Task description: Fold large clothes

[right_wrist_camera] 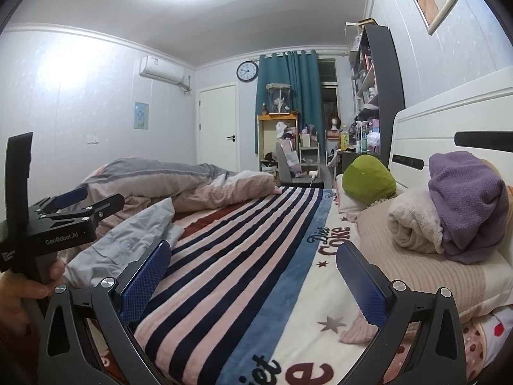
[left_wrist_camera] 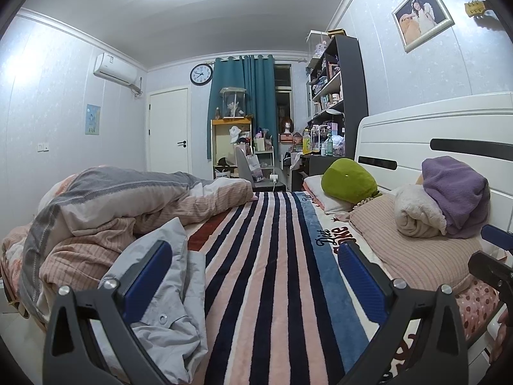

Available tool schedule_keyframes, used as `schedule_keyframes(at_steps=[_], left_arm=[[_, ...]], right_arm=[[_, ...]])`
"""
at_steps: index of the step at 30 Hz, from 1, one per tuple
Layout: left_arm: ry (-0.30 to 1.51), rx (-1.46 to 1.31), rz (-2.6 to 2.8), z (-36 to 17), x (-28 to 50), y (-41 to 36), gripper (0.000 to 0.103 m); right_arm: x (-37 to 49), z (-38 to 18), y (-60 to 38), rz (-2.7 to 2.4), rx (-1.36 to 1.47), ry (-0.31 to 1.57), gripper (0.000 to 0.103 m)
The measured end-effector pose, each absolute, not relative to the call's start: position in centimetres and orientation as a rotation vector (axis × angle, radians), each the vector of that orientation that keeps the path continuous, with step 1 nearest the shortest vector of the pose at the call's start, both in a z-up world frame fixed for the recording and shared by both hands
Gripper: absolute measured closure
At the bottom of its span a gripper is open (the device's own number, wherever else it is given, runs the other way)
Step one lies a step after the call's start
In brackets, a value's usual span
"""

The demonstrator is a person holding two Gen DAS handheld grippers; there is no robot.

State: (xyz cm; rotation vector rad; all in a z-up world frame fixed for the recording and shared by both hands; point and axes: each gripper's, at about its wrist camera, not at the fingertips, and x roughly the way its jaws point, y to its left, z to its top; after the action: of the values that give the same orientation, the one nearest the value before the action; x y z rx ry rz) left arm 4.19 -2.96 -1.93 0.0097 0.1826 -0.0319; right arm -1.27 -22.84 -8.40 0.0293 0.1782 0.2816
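Note:
A crumpled light grey garment (left_wrist_camera: pixel 170 292) lies on the left of the striped blanket (left_wrist_camera: pixel 275 272), and it also shows in the right wrist view (right_wrist_camera: pixel 128 237). My left gripper (left_wrist_camera: pixel 256 276) is open and empty, its left finger just over the garment's edge. In the right wrist view the left gripper (right_wrist_camera: pixel 86 205) hovers above the garment, held by a hand. My right gripper (right_wrist_camera: pixel 253 276) is open and empty over the striped blanket (right_wrist_camera: pixel 243 256), to the right of the garment. Part of the right gripper (left_wrist_camera: pixel 493 256) shows at the left wrist view's right edge.
A bunched pink and grey duvet (left_wrist_camera: pixel 105 205) lies at the far left. Pillows with a green plush (left_wrist_camera: pixel 349 179), a cream roll (left_wrist_camera: pixel 416 215) and a purple blanket (left_wrist_camera: pixel 455 192) sit on the right against the white headboard (left_wrist_camera: pixel 433 128). A desk and shelves (left_wrist_camera: pixel 333 96) stand beyond the bed.

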Motion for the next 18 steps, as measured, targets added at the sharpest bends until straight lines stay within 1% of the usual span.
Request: schedule_keyframes(at_steps=[18], left_arm=[[0.185,0.018,-0.038,-2.2,4.3,-2.8,0.001]], right_arm=[[-1.4,-9.0,-21.8,0.285,0.043,0.191,0.000]])
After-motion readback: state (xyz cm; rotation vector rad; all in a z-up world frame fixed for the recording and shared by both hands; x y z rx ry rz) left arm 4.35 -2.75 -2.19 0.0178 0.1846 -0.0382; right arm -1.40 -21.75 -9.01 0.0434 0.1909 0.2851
